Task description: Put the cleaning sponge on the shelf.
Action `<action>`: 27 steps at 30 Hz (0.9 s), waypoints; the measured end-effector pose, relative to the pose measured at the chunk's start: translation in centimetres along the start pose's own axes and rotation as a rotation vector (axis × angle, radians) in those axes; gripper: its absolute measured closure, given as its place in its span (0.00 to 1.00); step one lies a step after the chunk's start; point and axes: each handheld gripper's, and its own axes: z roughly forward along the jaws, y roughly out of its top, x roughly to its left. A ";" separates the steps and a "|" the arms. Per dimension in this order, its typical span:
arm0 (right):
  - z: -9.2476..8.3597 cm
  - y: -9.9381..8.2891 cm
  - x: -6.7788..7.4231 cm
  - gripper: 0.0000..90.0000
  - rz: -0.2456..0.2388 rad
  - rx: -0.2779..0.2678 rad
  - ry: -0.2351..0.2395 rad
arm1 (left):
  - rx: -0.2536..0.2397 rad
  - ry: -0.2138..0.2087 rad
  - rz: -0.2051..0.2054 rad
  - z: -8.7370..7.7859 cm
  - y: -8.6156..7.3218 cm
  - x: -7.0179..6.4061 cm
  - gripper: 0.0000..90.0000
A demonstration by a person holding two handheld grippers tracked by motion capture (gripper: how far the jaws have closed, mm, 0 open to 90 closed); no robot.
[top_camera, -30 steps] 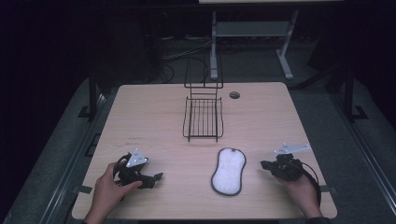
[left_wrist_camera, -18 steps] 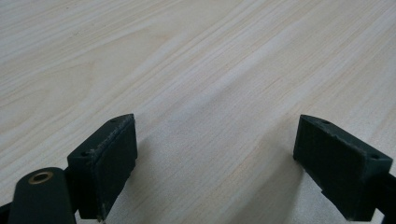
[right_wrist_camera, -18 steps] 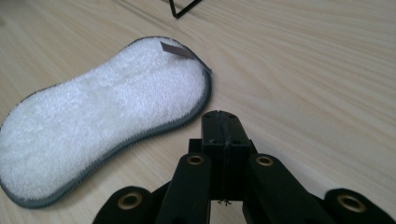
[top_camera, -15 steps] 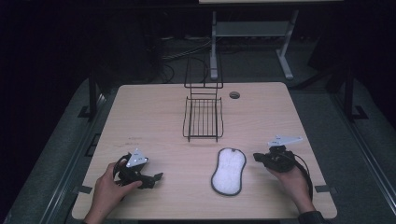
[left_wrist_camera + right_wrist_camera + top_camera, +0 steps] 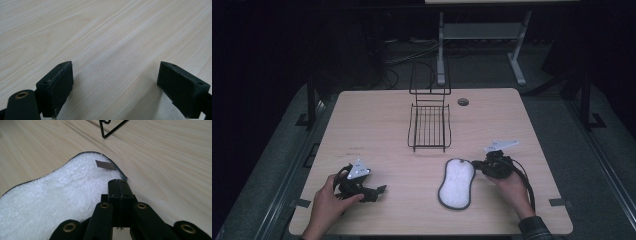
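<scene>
The left gripper [image 5: 115, 82] gapes wide over bare table [image 5: 377, 125]. The right gripper [image 5: 119, 185], pressed closed and empty, sits by the white pad [image 5: 57, 195], whose little tag [image 5: 105, 164] shows up close.

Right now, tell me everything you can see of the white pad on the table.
The pad is a long, fluffy white cloth piece with a thin dark edge, narrowed at the middle. It lies flat on the table, in front of the wire rack and apart from it. A small dark tag sits near its far end. The right tool, shut, is at its right edge.
</scene>
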 end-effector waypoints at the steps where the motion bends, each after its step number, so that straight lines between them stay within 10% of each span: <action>1: 0.2 0.1 0.0 0.99 -0.004 0.003 0.003 | 0.000 0.000 0.000 0.0 0.0 0.0 0.14; 27: 4.0 2.6 1.8 0.99 -0.069 0.017 0.037 | 0.002 0.000 0.000 0.0 0.0 0.0 0.14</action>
